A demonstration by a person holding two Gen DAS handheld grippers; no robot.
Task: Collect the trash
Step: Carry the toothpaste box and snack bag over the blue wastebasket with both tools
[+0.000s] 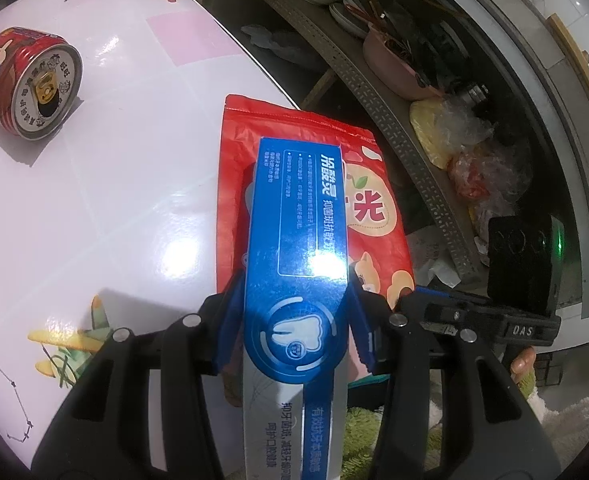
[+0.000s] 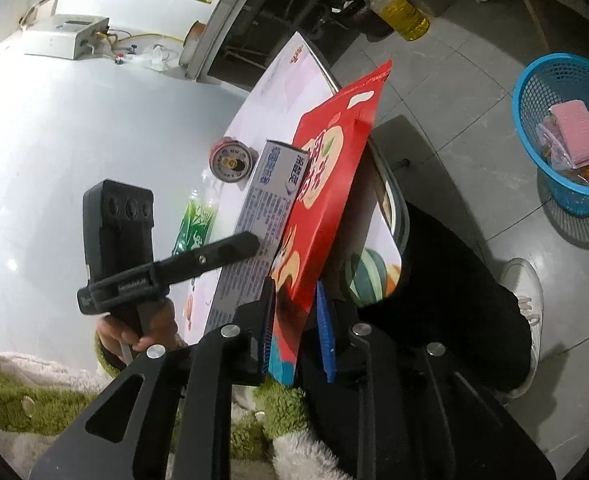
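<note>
**benchwatcher:** So how far along is the trash run? Here's how I read it. The blue mesh basket [image 2: 566,136] on the floor, far right, already has stuff in it: something flat and pink plus some crinkly wrappers. So part of the job looks done. Two pieces are in hand right now, neither binned yet. The left gripper [image 1: 294,320] has its fingers clamped on the sides of a blue toothpaste box [image 1: 294,216]. The right gripper [image 2: 294,324] has a red snack pouch [image 2: 326,184] standing between its fingers, but the far finger looks clear of it, so I'd call those fingers apart, not pinching. Both items hang over the near edge of the bench [image 1: 126,184], pouch right behind the box.

**tinlid_99:** And still left on the bench: the red drink can [image 1: 26,80] lying on its side, far left. In the right wrist view there's also a green wrapper [image 2: 196,224] near it. So roughly midway, I'd guess.

**benchwatcher:** Any labels readable?

**tinlid_99:** Toothpaste box has big white Chinese lettering and a tooth logo; I think it's 舒适达, but not sure. The pouch shows a big 光 and a cartoon dog. The can has cartoon faces, with text on the lid too small to read. The other gripper's mount says "DAS".
</note>
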